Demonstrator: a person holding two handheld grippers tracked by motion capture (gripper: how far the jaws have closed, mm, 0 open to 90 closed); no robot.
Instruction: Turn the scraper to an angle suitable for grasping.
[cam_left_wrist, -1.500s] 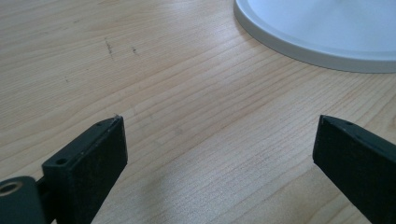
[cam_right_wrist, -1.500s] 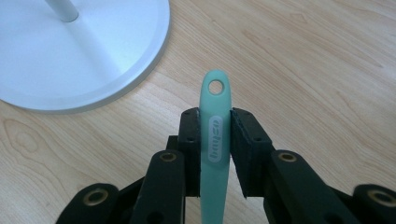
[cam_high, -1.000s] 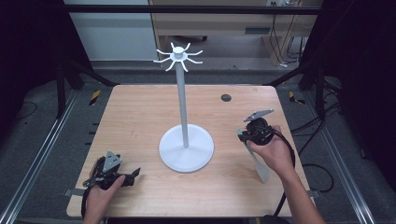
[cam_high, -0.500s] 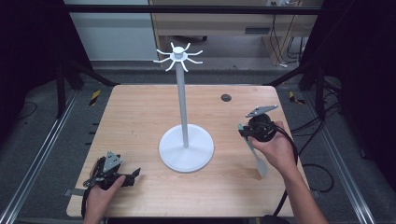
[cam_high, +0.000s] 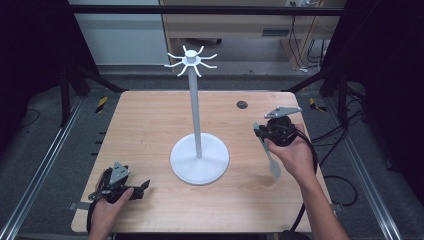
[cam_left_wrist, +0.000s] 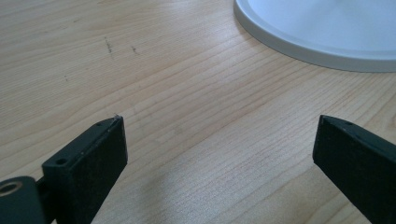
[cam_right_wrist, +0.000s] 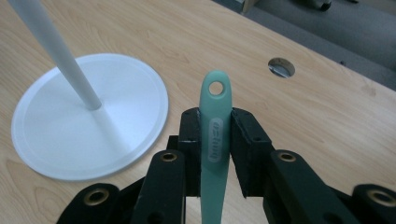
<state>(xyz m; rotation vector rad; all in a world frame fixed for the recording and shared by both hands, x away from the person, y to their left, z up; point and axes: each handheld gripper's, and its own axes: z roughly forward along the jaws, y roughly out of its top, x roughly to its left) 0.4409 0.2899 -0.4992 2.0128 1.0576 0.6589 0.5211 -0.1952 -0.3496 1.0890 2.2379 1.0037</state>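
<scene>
counter (cam_high: 150, 125): light wood, with a small round hole (cam_high: 242, 104) near its far edge at 1 o'clock from the stand. white stand (cam_high: 199, 159): round base at the counter's middle, a thin upright pole, a ring of short hooks at the top. your right gripper (cam_right_wrist: 215, 122): at 3 o'clock from the base, fingers clenched on the handle of a pale green utensil (cam_right_wrist: 215, 140); in the right gripper view the handle's holed end pokes out past the fingers, and in the high view the other end reaches back under your right hand (cam_high: 295, 152). your left gripper (cam_left_wrist: 219, 154): at 8 o'clock from the base, low over bare wood, fingers released and wide apart, nothing between them.
</scene>
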